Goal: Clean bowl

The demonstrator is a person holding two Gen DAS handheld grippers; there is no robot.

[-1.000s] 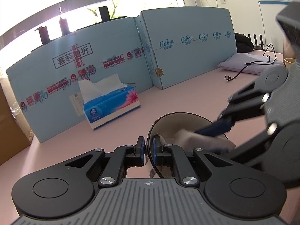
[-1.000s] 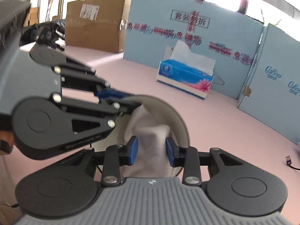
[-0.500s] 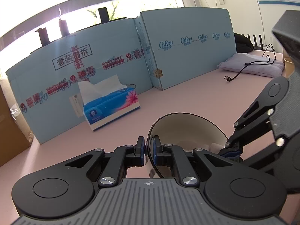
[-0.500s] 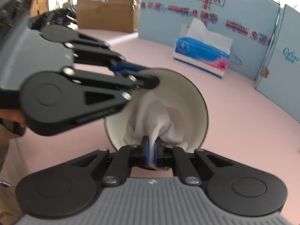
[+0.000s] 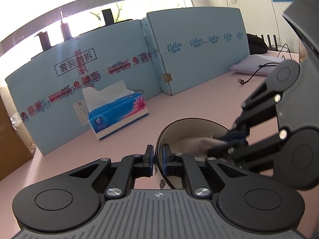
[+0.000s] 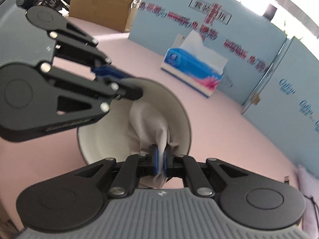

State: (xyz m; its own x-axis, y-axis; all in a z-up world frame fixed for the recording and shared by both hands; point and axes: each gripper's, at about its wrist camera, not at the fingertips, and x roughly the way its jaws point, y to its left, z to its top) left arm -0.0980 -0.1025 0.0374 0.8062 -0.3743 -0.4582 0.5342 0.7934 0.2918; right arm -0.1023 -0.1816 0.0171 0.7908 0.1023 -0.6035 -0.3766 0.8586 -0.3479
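Bowl (image 5: 191,125) sits tipped on its side on my smooth pink tabletop (image 5: 199,95), dark glossy outside, matte cream inside, round mouth facing the right gripper. My left gripper (image 5: 158,159) is clamped on the thin rim, one blue pad inside and one outside. My right gripper (image 6: 161,159) is clenched on a soft, wrinkled white cloth (image 6: 148,119), its folds bunched between the pads and spilling into the bowl's hollow. Beyond the bowl stands a blue tissue box (image 5: 117,117) with a floral print and a crisp white sheet sticking up, in front of flat pale blue printed cardboard panels (image 5: 199,59).
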